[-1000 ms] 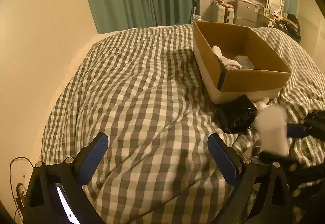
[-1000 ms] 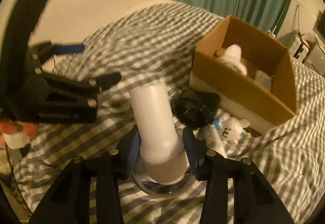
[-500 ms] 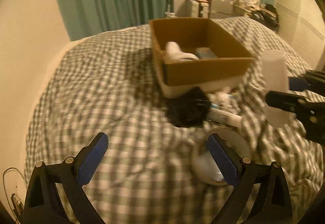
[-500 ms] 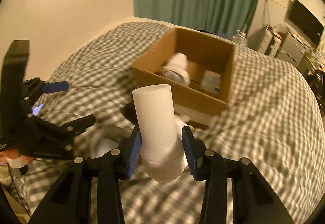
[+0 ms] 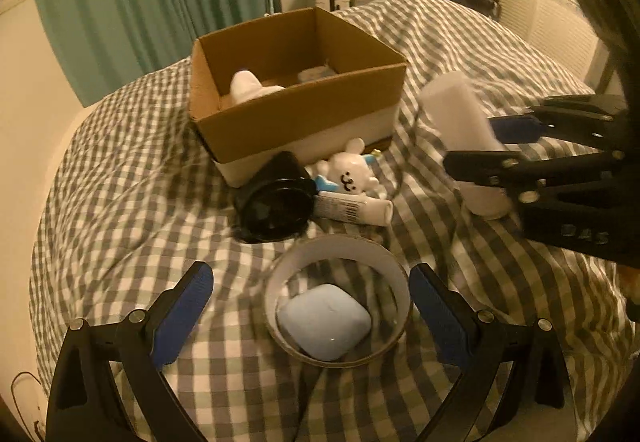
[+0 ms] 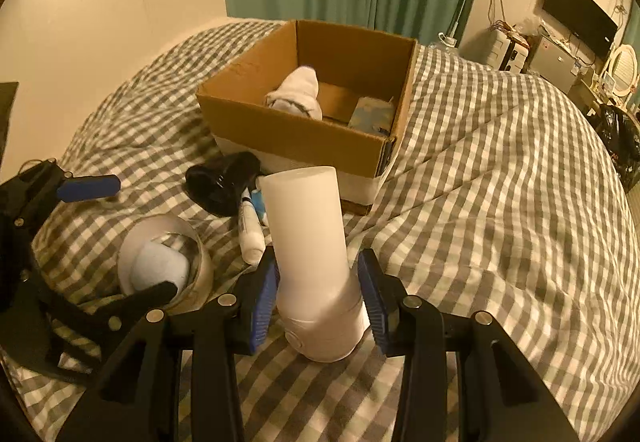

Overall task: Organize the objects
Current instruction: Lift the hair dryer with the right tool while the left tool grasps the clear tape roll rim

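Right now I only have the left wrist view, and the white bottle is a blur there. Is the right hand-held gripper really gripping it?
Observer: Yes. The right hand-held gripper has both blue pads pressed on the white bottle, near its wider end.
Operator: What is in the cardboard box besides the white bundle?
Observer: In the cardboard box, a flat light-blue packet lies in the corner next to the white bundle.

The right gripper (image 6: 318,296) has lifted the white bottle (image 6: 310,238) off the bed; the left gripper (image 5: 310,306) now straddles the tape roll (image 5: 338,300).
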The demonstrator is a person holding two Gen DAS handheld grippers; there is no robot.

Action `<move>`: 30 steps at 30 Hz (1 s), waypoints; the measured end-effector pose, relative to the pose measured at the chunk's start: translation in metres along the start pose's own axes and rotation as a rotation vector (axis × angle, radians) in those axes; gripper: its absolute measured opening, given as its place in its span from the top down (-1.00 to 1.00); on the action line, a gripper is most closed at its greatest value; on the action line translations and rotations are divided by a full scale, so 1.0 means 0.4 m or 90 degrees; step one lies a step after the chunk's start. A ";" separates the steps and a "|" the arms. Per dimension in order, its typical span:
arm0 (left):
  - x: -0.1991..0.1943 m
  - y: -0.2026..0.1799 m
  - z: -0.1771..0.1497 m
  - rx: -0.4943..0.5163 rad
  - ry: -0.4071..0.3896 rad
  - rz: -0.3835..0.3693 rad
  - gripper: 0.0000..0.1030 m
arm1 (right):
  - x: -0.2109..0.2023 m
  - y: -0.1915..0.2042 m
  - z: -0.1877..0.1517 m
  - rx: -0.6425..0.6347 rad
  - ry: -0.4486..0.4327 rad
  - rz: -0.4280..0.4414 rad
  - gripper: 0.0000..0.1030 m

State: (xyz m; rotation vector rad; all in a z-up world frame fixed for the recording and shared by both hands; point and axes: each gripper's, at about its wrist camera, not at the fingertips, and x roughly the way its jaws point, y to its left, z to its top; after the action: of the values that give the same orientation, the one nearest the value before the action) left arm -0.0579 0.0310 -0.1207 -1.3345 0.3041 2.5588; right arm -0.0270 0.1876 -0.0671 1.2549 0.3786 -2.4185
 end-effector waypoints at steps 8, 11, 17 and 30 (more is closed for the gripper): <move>0.023 0.002 -0.008 -0.005 0.019 -0.008 -0.96 | 0.090 0.003 -0.002 0.004 0.028 0.004 0.16; 0.025 -0.001 -0.010 -0.001 0.019 -0.008 -0.98 | 0.123 0.015 -0.013 -0.009 0.045 -0.008 0.13; 0.043 -0.011 -0.019 0.009 0.034 -0.024 -1.00 | 0.102 0.015 -0.017 -0.007 0.028 -0.012 0.13; 0.044 0.010 -0.027 -0.019 0.028 -0.066 -0.62 | 0.027 0.020 -0.025 -0.004 0.003 -0.018 0.14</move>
State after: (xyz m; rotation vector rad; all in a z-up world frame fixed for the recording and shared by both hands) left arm -0.0607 0.0261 -0.1409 -1.3807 0.1990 2.4606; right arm -0.0217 0.1822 -0.0821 1.2599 0.4082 -2.4366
